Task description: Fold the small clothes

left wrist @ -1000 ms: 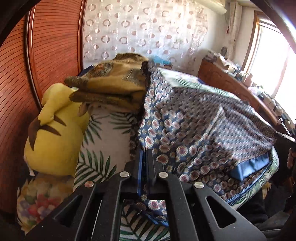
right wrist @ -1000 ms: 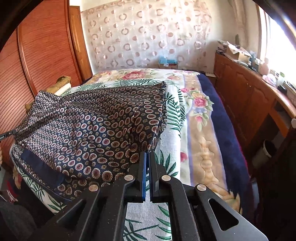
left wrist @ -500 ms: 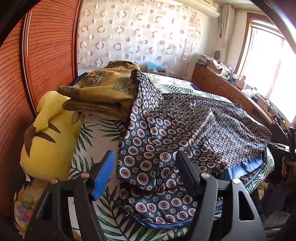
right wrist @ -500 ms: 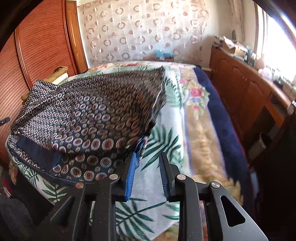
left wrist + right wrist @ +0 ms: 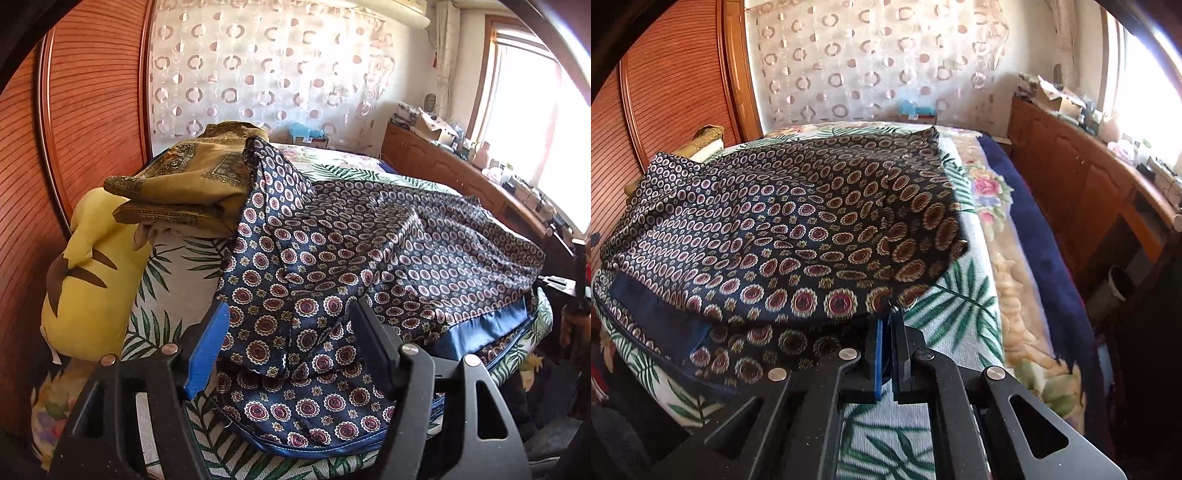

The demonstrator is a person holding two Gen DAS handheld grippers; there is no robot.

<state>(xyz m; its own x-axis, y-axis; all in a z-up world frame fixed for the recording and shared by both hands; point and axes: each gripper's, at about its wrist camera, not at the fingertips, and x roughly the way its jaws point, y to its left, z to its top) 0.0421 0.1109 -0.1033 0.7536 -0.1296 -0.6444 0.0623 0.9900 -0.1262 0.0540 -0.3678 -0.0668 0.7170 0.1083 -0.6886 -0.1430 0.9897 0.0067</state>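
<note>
A navy garment with a red and white medallion print [image 5: 369, 258] lies folded over on the bed, with a plain blue band along its near edge. My left gripper [image 5: 291, 314] is open, its fingers standing either side of the garment's near corner without gripping it. In the right wrist view the same garment [image 5: 798, 229] covers the bed's left half. My right gripper [image 5: 886, 325] is shut at the garment's near right edge, and the cloth's hem sits right at its fingertips; a pinch on the cloth shows only faintly.
A yellow plush toy [image 5: 92, 277] and a folded ochre patterned cloth [image 5: 192, 184] lie at the bed's left by the wooden wardrobe [image 5: 85, 110]. A wooden cabinet [image 5: 1089, 192] runs along the right under the window. The bedspread [image 5: 960, 314] has a palm-leaf print.
My left gripper opened and let go of the garment, which now lies on the bed. My right gripper opened half a second ago and has closed again at the hem.
</note>
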